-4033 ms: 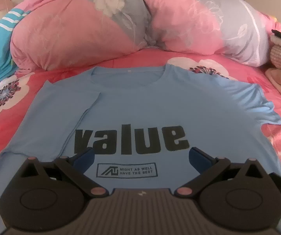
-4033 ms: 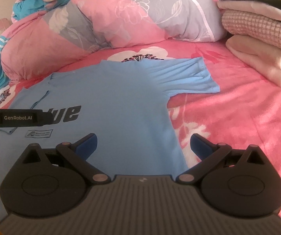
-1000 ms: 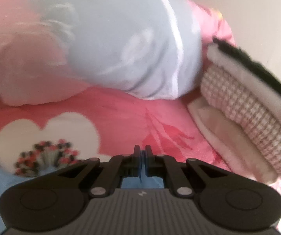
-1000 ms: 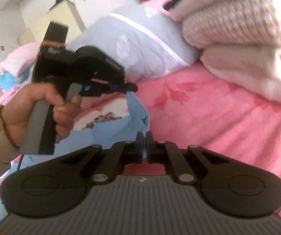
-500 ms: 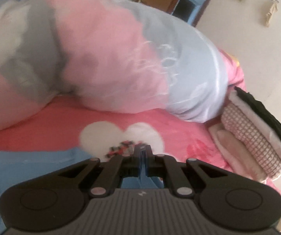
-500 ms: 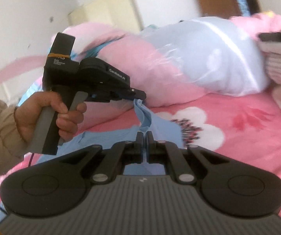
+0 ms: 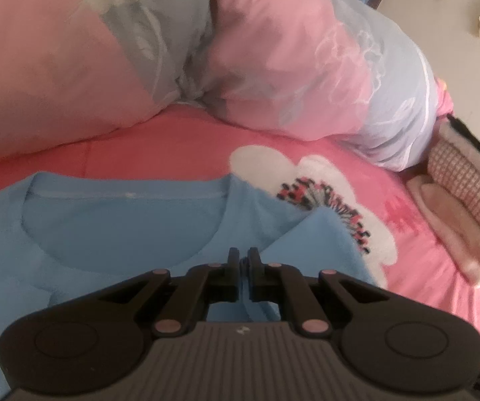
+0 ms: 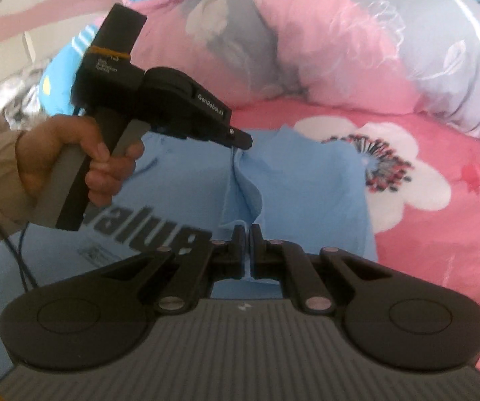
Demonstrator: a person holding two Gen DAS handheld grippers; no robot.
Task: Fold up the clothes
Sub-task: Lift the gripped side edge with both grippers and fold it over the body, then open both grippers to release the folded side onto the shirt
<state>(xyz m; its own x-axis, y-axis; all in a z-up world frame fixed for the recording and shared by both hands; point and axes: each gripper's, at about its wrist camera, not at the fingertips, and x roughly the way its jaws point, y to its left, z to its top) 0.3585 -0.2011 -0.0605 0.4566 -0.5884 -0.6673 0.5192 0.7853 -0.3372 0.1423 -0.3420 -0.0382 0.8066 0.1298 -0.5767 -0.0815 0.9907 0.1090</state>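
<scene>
Both the left gripper (image 7: 243, 260) and right gripper (image 8: 248, 239) are pinched tight on the floppy, lightweight blue tee's (image 8: 186, 183) side edge, probably the best spot to grab.

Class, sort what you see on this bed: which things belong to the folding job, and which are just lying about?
In the job:
light blue printed T-shirt
left gripper
right gripper

Lying about:
pink and grey floral quilt
stack of folded pink and checked cloths
pink flowered bedsheet

Far side is blocked by the rolled quilt (image 7: 273, 67); right edge by stacked blankets (image 7: 457, 200). Bare bed (image 8: 440, 227) is left open between.
</scene>
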